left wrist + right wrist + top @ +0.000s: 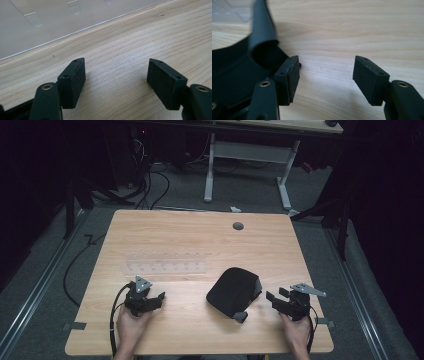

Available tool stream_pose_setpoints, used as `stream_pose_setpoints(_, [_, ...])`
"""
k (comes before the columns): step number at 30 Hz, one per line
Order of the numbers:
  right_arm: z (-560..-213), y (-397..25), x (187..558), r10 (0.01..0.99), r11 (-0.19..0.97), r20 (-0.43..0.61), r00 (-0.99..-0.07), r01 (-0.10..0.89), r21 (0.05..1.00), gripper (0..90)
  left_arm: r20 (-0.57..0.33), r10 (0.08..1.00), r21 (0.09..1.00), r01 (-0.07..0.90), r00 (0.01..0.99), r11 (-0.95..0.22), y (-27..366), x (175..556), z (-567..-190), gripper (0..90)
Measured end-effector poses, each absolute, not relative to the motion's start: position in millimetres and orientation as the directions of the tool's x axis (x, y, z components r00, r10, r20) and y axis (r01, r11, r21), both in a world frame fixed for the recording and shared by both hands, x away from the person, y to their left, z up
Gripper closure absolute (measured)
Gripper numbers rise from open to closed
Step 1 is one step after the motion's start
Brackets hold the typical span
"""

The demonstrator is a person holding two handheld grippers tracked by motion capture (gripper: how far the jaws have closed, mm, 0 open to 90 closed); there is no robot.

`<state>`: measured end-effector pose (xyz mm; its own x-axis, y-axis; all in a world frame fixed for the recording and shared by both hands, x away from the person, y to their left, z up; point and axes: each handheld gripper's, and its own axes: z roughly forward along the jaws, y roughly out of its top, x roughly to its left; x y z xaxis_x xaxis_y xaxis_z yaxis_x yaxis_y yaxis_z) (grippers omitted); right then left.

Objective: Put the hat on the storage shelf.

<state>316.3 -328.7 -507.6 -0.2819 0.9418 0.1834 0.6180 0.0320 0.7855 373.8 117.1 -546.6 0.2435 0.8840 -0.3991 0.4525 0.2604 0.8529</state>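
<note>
A crumpled black fabric item point(234, 291) lies on the wooden table point(200, 235), right of centre near the front. My right gripper point(274, 297) rests on the table just to its right, open and empty; in the right gripper view point(325, 75) the fabric's curled edge point(262, 30) sits by the left jaw. Resting at the front left is my left gripper point(150, 296), open over bare wood point(116, 75). A clear plastic rack point(165, 261) lies flat just beyond it, its near edge point(45, 27) showing in the left gripper view.
A grey cable hole point(238, 226) marks the table's far side. Beyond the table a white desk frame point(247, 157) and cables point(150, 180) stand on the grey floor. Black cables trail from both grippers off the front edge.
</note>
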Motion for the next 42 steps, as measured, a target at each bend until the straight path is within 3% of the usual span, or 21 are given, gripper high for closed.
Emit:
stream_pose_setpoints(13, [-491, -301, 322, 0.891, 0.072, 0.210, -0.403, 0.582, 0.810, 31.1, -0.399, 0.884, 0.853, 0.454, 0.244, 0.259, 117, 374, -547, 30.8])
stream_pose_setpoints(30, [-511, -279, 354, 0.863, 0.100, 0.250, -0.440, 0.632, 0.769, 29.4, -0.397, 0.885, 0.853, 0.454, 0.243, 0.258, 117, 374, -547, 30.7])
stream_pose_setpoints(42, [-516, -266, 365, 0.850, 0.126, 0.263, -0.457, 0.660, 0.740, 34.1, -0.397, 0.885, 0.853, 0.452, 0.242, 0.259, 117, 374, -547, 30.7])
